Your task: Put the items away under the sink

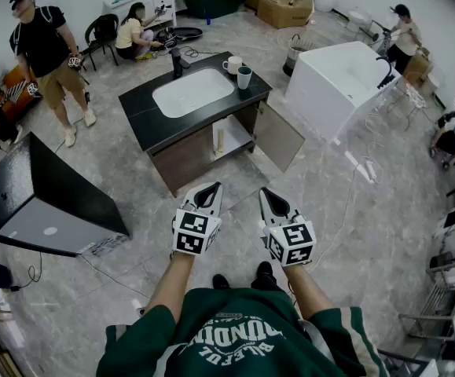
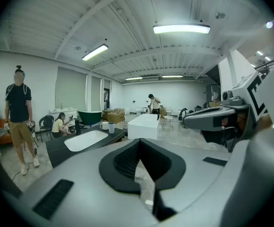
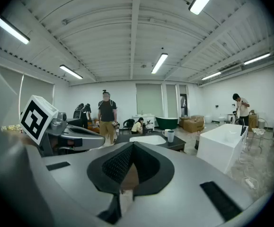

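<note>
A vanity with a black counter (image 1: 144, 100) and a white basin (image 1: 192, 91) stands a few steps ahead of me. On the counter's far right are a white mug (image 1: 233, 64) and a dark cup (image 1: 244, 78). A black faucet (image 1: 177, 60) rises behind the basin. The right cupboard door (image 1: 279, 136) hangs open, and a pale bottle (image 1: 220, 138) stands inside. My left gripper (image 1: 210, 188) (image 2: 137, 142) and right gripper (image 1: 265, 193) (image 3: 132, 144) are held side by side over the floor. Both are shut with nothing in them, short of the vanity.
A white bathtub (image 1: 341, 77) stands right of the vanity. A black box (image 1: 46, 195) lies on the floor at left. One person stands (image 1: 50, 53) at far left, one sits (image 1: 133, 30) behind the vanity, and another (image 1: 404, 34) is at far right. Cardboard boxes (image 1: 286, 6) sit at the back.
</note>
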`<state>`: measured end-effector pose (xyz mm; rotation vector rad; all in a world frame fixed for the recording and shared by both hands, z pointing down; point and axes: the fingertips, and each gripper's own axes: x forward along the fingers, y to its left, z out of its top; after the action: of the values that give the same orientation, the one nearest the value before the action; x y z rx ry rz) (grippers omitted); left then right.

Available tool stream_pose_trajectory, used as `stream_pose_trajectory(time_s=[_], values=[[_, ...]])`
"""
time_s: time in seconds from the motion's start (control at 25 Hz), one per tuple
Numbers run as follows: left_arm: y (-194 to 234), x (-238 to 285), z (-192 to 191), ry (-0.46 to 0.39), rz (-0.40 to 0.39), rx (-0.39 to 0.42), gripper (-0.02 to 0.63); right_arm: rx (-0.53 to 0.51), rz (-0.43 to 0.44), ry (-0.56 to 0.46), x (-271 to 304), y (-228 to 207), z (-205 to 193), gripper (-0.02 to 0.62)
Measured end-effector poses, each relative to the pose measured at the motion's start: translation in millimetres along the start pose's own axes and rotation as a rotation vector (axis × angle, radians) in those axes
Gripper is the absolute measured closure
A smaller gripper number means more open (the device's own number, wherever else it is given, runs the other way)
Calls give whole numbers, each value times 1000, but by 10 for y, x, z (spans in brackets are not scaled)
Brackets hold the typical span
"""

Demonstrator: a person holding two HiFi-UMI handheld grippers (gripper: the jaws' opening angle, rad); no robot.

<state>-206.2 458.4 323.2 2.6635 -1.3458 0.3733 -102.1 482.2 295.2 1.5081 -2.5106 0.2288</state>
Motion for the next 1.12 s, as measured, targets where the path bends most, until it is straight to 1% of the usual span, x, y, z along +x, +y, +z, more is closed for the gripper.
stream_pose_trajectory(time_s=[0.28, 0.56, 0.8, 0.96, 1.12], values=[[-3, -67, -45, 3, 6, -6, 595, 3, 3, -28, -49, 58, 5, 551], [9, -108, -98, 11, 1, -14, 595, -18, -18, 2, -27, 102, -65, 551], [25, -12, -128, 23, -5, -19, 595, -25, -24, 30, 28, 64, -141, 551], [23, 141, -116, 33, -17, -15, 595, -26, -36, 47, 65, -45, -211, 551], [26, 435, -91, 39, -30, -9, 595, -16, -55, 47, 182, -313, -226, 551]])
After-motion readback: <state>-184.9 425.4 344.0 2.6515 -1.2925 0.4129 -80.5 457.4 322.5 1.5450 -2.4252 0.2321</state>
